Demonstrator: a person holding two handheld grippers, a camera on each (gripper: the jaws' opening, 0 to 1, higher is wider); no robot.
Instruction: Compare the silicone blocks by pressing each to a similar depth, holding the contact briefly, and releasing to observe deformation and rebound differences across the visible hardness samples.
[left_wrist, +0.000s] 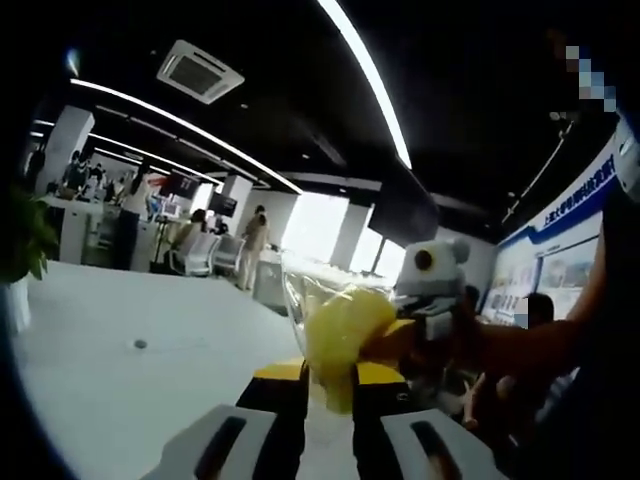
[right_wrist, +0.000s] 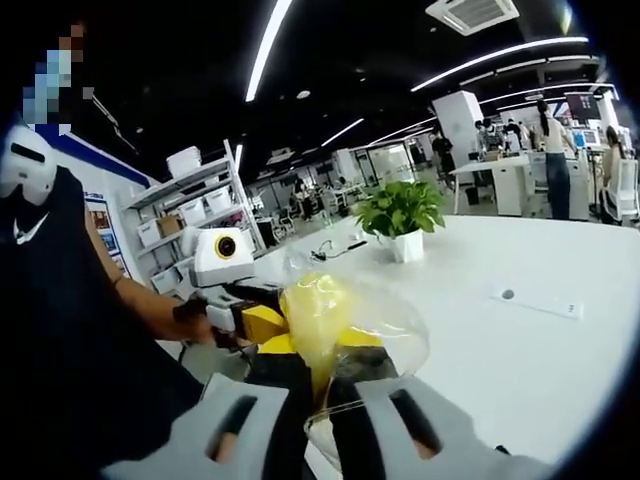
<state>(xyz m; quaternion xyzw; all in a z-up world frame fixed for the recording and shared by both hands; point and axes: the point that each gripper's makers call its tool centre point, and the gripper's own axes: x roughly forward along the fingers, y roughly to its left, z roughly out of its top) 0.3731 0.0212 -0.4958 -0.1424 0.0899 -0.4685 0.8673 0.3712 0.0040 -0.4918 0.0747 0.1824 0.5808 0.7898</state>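
Observation:
A yellow silicone block (left_wrist: 345, 335) sits inside a clear plastic bag (right_wrist: 385, 335), held up above the white table (left_wrist: 110, 380). In the left gripper view, my left gripper (left_wrist: 330, 385) has its black, yellow-tipped fingers closed on the block through the bag. My right gripper (left_wrist: 430, 300) comes in from the right and touches the bag's far side. In the right gripper view, my right gripper (right_wrist: 320, 390) is shut on the lower part of the bag, where the yellow block (right_wrist: 315, 315) shows through. The left gripper (right_wrist: 250, 320) reaches the bag from the left.
A potted plant (right_wrist: 400, 215) stands on the table (right_wrist: 530, 370), and a small dark disc lies on a white strip (right_wrist: 507, 295). The person's arm (right_wrist: 150, 300) and dark clothing are at the left. Shelves with boxes (right_wrist: 190, 210) and office desks with people are behind.

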